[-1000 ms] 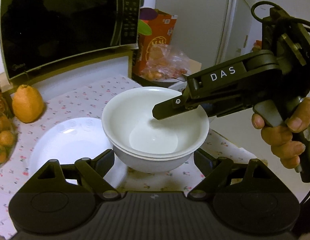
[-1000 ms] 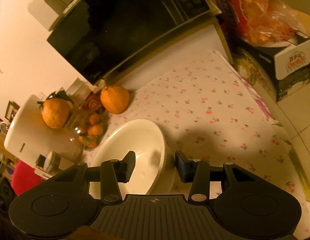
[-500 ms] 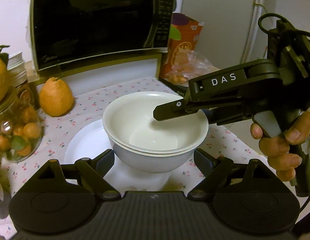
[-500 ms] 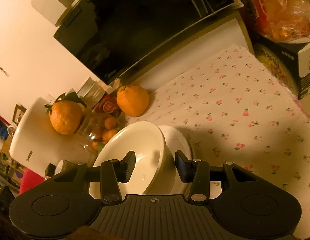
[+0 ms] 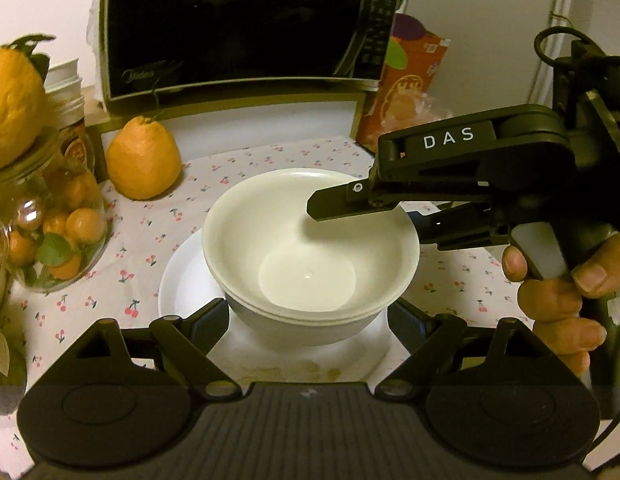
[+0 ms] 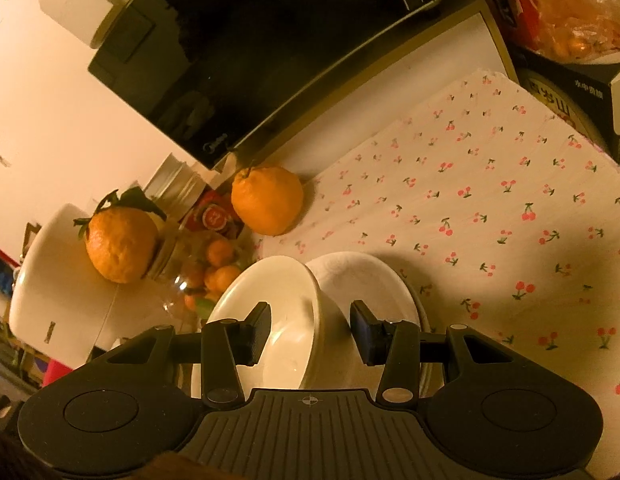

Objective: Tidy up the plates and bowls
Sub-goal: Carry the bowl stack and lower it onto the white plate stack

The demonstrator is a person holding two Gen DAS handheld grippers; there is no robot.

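White nested bowls (image 5: 310,248) sit on a plate (image 5: 182,280) mid-tablecloth (image 6: 490,200). Right gripper (image 6: 310,330) straddles their rim, spread, not pinching; left gripper (image 5: 308,320) gapes wide alongside. Microwave (image 5: 238,24) stands along the back edge.

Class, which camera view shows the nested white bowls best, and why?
The left wrist view: the bowls appear whole, both rims visible, sitting over the plate. The right wrist view shows them tilted, partly hidden behind the right gripper, whose fingers straddle the wall.

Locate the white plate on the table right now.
In the left wrist view the white plate lies centre-frame on the cherry tablecloth, under the stacked bowls, right of the fruit jar.
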